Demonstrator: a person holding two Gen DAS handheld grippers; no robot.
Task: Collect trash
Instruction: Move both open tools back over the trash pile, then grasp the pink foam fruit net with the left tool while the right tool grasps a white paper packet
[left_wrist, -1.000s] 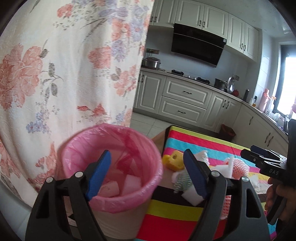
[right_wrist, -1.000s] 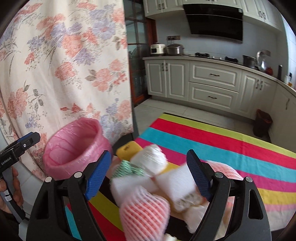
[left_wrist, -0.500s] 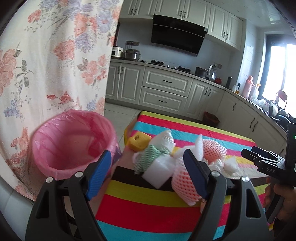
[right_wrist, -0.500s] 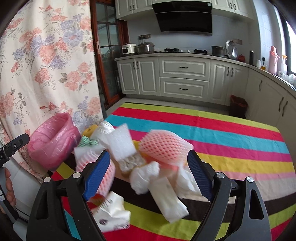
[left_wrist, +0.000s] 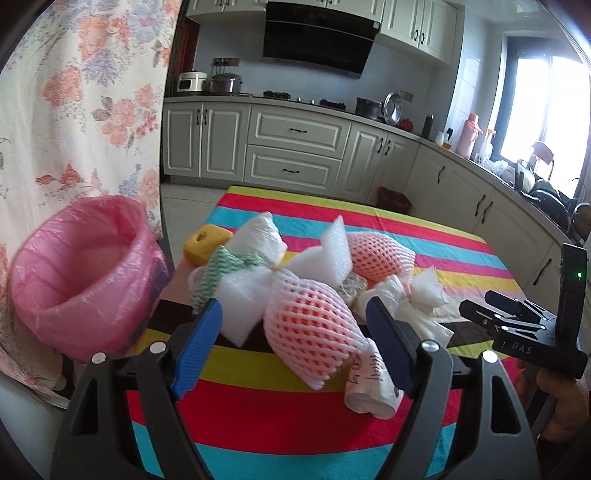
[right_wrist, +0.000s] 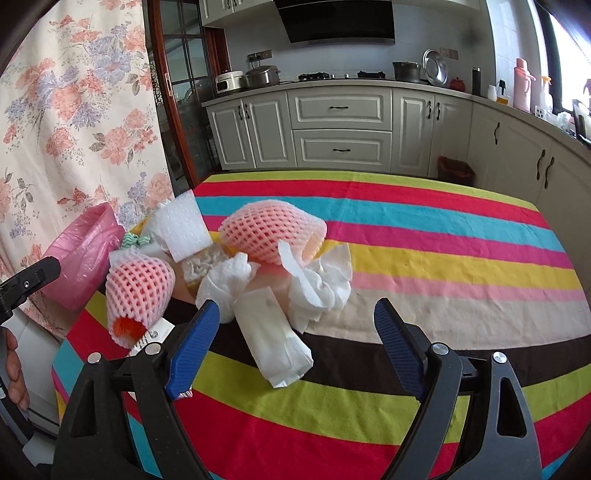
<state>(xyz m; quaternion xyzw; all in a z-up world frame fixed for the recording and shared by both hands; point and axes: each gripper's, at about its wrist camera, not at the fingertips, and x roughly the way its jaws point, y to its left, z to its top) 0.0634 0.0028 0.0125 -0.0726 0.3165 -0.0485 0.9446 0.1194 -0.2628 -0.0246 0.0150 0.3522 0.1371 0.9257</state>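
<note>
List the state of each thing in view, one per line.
Left tongs: open, empty.
Right tongs: open, empty.
Pink-lined trash bin: upright, mouth open.
Near foam fruit net: lying on its side.
Crumpled tissue: loose on tablecloth.
White wrapper: lying flat.
Yellow sponge: at pile's edge.

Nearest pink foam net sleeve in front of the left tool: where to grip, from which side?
Grip the pink foam net sleeve across its bulging middle, coming straight in from the near edge of the striped tablecloth. It lies on its side, roughly between the open fingers of the left tool. The soft mesh should compress. Avoid the open end, which would probably just fold.
</note>
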